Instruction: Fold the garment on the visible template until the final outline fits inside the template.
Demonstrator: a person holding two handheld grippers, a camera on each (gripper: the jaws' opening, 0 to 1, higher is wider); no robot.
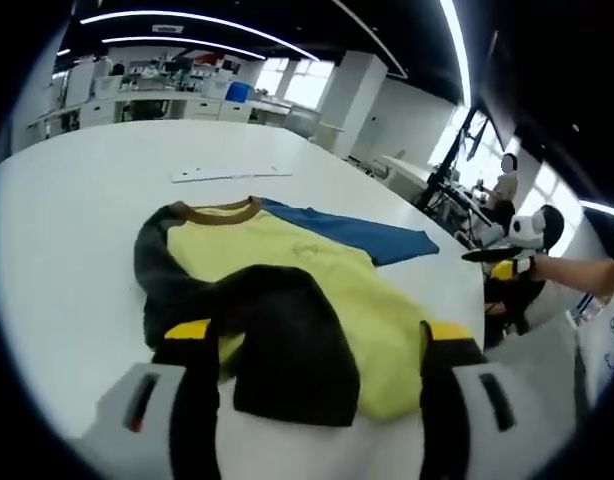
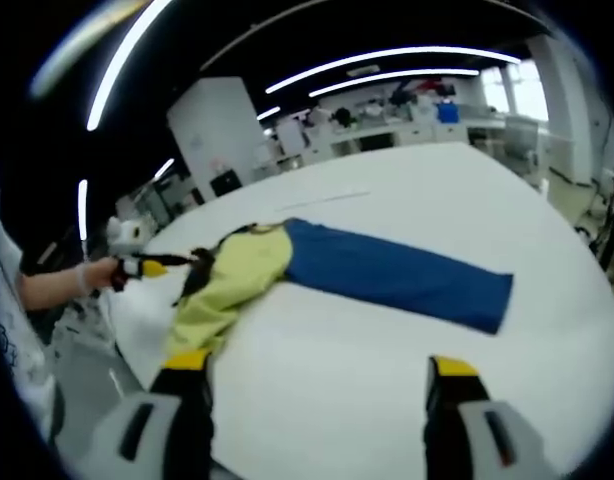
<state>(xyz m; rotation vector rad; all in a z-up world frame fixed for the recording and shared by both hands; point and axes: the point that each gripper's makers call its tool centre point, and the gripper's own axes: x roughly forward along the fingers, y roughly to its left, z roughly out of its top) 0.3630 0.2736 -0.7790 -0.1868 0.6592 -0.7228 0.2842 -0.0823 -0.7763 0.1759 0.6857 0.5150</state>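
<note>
The garment lies on the white table [image 1: 67, 250]: a yellow body [image 1: 317, 290] with a brown collar [image 1: 219, 211], a black sleeve [image 1: 287, 340] folded over the body, and a blue sleeve [image 1: 367, 235] spread flat to the right. My left gripper [image 1: 319, 330] is open, its jaws wide apart on either side of the black sleeve's end. In the right gripper view the blue sleeve [image 2: 397, 270] stretches across the table beyond my open right gripper [image 2: 319, 362], which holds nothing. The left gripper [image 2: 172, 265] comes in from the left at the yellow body's [image 2: 232, 285] black edge.
A flat white strip [image 1: 232, 173] lies on the table beyond the collar. The right gripper [image 1: 497, 262], held by a hand, hovers past the table's right edge. Desks, shelves and a seated person [image 1: 505, 185] fill the room behind. The table edge [image 2: 137, 350] runs close to the garment.
</note>
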